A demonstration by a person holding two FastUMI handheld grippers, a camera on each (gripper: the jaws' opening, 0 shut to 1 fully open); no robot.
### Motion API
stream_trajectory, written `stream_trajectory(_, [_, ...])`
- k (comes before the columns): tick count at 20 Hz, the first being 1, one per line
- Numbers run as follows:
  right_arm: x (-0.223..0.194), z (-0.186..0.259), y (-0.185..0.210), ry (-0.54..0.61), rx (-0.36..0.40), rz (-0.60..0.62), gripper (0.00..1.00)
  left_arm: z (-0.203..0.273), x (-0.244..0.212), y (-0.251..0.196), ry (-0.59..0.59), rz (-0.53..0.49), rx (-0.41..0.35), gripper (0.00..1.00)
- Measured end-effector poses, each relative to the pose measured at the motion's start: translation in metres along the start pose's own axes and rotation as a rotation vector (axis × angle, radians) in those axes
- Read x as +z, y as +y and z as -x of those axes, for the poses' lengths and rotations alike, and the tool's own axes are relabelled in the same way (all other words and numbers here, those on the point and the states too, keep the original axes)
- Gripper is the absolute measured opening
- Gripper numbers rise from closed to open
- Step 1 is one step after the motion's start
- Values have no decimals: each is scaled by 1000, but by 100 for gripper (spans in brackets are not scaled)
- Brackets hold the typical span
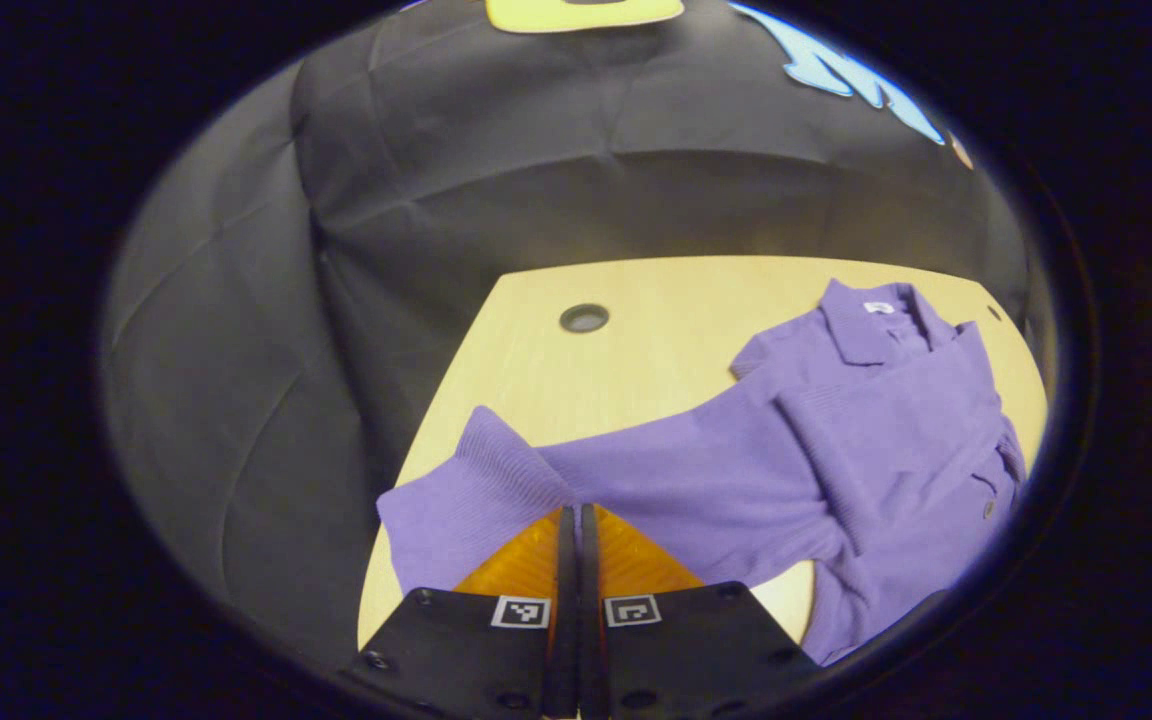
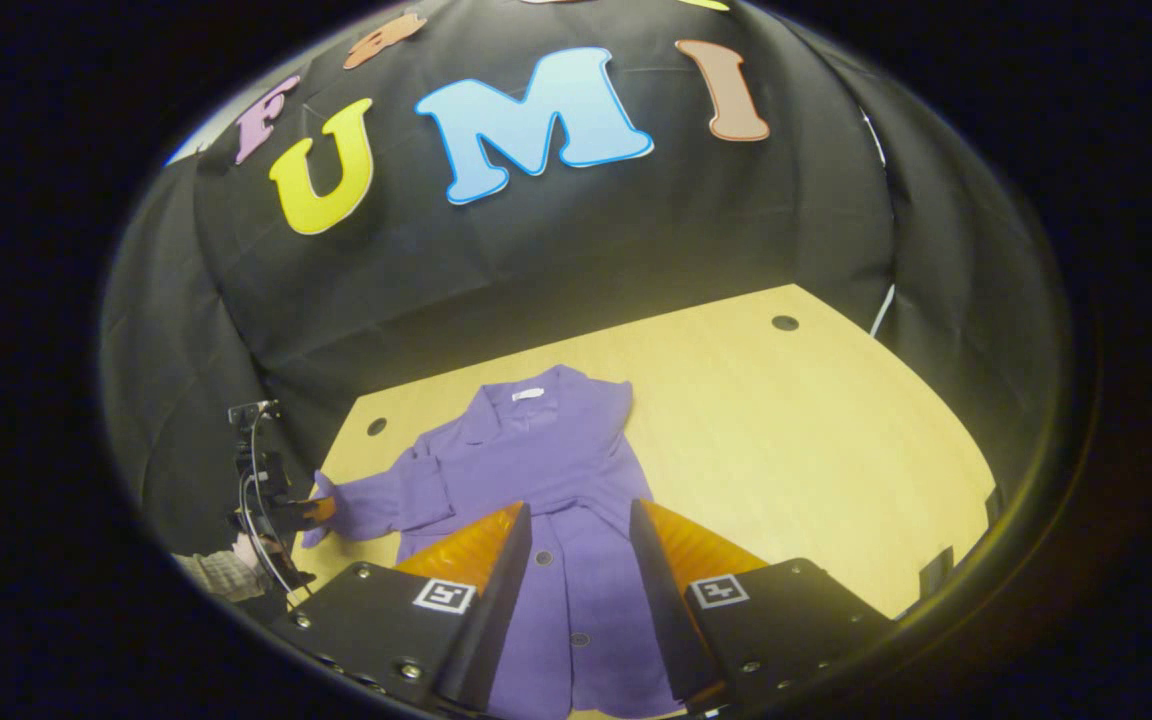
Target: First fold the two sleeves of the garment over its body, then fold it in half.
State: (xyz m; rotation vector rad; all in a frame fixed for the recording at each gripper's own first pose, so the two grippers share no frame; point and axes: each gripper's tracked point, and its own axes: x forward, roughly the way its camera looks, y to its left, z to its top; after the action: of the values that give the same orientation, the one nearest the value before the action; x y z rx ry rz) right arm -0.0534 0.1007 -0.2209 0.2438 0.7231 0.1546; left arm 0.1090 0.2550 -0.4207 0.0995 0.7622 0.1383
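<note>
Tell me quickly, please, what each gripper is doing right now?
Left gripper: shut on the purple sleeve near its cuff.
Right gripper: open, holding nothing, above the garment's body.

One purple garment (image 2: 546, 480) lies on one wooden table (image 2: 816, 440), with one sleeve (image 1: 496, 480) stretched out toward 9 o'clock in the right gripper view. Two grippers are present: the left gripper (image 1: 577, 520) and the right gripper (image 2: 581, 530). The table shows two round holes in the right gripper view, one at 11 o'clock of the garment (image 2: 376, 426) and one at 1 o'clock (image 2: 784, 323).
</note>
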Motion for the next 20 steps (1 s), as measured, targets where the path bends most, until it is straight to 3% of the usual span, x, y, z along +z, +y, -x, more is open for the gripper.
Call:
stream_trajectory(11, [-4,23,-52,-19,-48,-60,64,26,89,-220,-136,-139,-268,7])
stream_trajectory(20, [-9,46,-123,-26,-152,-136,64,50,93,-376,-146,-239,-454,7])
